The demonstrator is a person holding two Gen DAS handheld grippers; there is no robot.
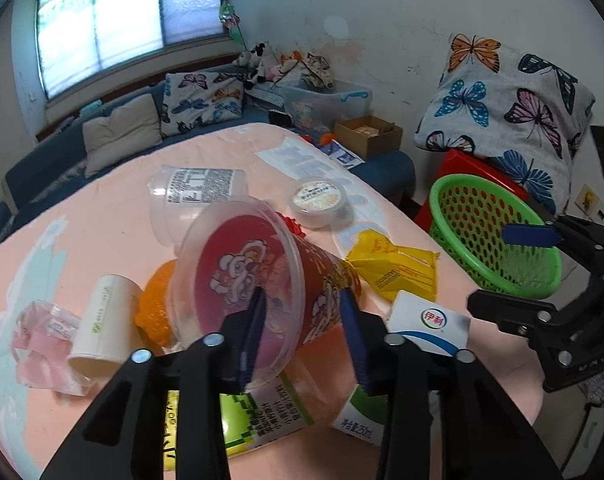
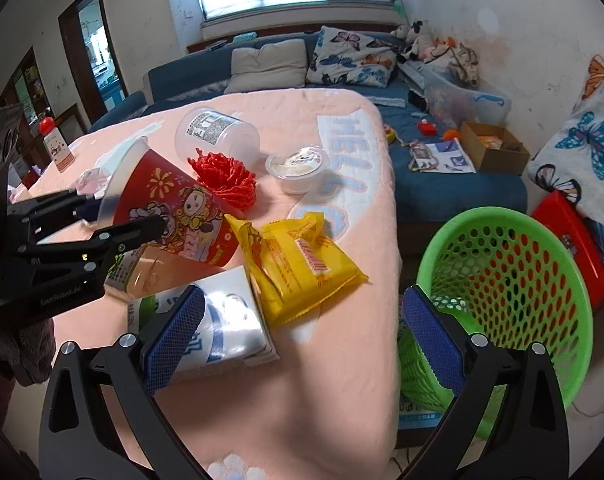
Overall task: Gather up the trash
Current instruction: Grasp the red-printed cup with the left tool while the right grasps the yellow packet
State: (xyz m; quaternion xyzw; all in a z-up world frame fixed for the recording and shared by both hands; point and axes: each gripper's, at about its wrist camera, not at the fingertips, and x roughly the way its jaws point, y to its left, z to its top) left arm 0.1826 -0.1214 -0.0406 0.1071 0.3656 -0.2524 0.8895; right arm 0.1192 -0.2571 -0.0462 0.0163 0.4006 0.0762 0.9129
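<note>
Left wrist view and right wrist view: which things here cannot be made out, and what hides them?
- Green-labelled drink carton: left wrist view, mostly behind the left gripper and the red printed plastic cup it clamps.
- Orange crinkled wrapper: left wrist view, part hidden by that cup.
- Pink plastic wrapper: blurred there.
- Green perforated plastic basket: right wrist view, its bottom blocked by the open right gripper.

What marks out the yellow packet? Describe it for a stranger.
Start at the pink-covered table, at its corner nearest the green basket. Beside the red printed cup and the white carton lies a flat sealed packet. It is the only bright yellow wrapper there.
</note>
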